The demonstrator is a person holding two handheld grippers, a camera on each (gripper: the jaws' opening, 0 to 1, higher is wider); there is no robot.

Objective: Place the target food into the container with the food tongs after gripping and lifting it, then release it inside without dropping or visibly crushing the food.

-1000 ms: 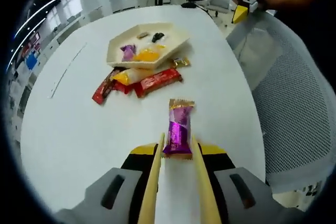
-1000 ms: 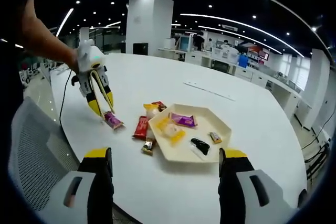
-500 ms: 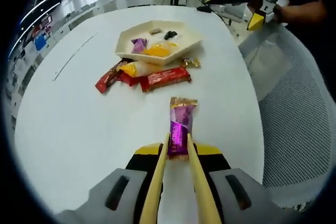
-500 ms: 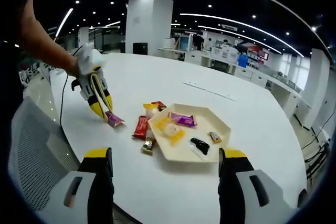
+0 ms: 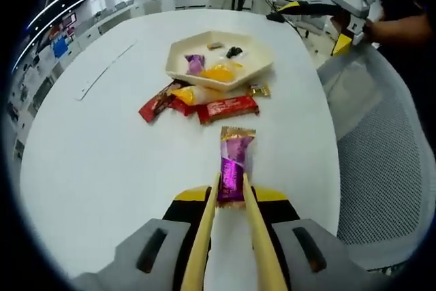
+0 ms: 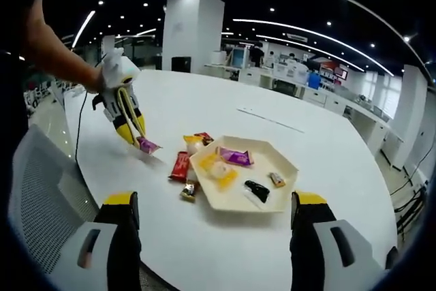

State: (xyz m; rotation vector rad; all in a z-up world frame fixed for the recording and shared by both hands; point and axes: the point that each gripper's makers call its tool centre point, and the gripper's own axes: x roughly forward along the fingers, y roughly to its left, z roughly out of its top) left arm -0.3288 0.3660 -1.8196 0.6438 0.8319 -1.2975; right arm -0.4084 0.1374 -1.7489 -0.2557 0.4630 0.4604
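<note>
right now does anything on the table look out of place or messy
Yes: several wrapped snacks, among them a red bar, lie loose on the white table beside the cream hexagonal tray, not in it. The left claw grips a purple wrapped candy.

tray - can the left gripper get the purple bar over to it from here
Probably yes: the left gripper holds the purple bar, and the tray lies ahead, past loose red bars it could pass over.

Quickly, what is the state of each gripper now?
Left gripper: tongs shut on purple foil snack packet.
Right gripper: open, holding nothing.
</note>
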